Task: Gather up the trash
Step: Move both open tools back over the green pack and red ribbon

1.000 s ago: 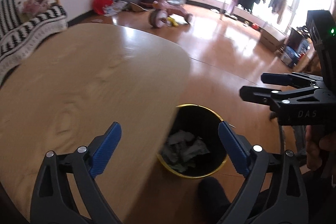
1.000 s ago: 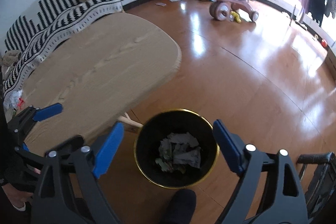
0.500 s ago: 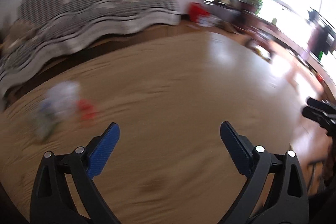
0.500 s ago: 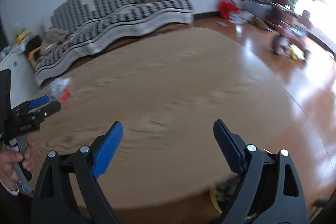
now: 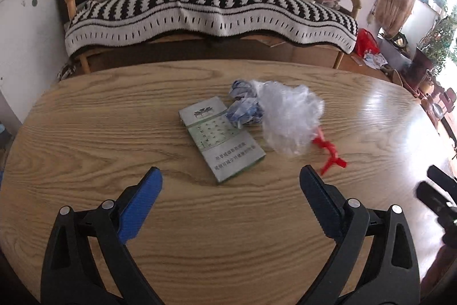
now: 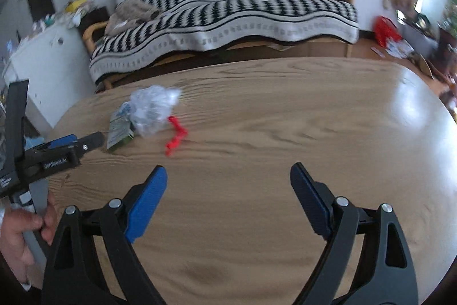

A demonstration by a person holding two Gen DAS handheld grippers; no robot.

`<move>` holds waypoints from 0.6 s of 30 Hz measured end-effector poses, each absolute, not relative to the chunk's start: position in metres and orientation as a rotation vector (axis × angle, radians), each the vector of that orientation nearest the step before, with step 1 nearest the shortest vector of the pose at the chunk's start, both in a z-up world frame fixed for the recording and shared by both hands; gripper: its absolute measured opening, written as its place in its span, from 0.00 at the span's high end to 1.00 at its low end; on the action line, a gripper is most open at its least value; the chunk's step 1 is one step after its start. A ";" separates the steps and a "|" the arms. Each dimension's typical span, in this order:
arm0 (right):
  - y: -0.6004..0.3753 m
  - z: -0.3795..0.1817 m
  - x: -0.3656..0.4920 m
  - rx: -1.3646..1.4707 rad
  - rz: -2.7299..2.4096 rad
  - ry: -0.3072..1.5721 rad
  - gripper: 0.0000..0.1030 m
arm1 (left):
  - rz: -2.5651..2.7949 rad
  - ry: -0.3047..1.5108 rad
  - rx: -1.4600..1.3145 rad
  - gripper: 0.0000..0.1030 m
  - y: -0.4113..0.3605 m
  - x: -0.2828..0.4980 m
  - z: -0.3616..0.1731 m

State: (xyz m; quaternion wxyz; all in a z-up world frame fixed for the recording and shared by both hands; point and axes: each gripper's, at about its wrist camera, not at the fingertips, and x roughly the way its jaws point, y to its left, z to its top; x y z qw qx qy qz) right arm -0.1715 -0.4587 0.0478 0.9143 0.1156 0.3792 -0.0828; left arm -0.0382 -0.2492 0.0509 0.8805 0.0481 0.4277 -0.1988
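Wooden surface (image 5: 114,133) carries 4 bits of trash not yet collected: a grey-green box (image 5: 221,140), a clear plastic bag (image 5: 288,116) touching it, a crumpled blue-white wrapper (image 5: 242,107) and a red strip (image 5: 328,152). The left tool (image 5: 228,185) hangs wide open and empty just short of the box; the right tool (image 6: 228,180), equally spread, grips nothing.

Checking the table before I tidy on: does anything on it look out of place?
Yes. A small litter pile sits mid-table: a flat green pack, crumpled blue-white paper, a clear plastic bag, and red scrap.
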 end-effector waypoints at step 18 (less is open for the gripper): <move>-0.427 -0.008 -0.055 0.152 -0.132 0.889 0.51 | -0.345 0.993 0.024 0.09 -0.255 0.021 0.007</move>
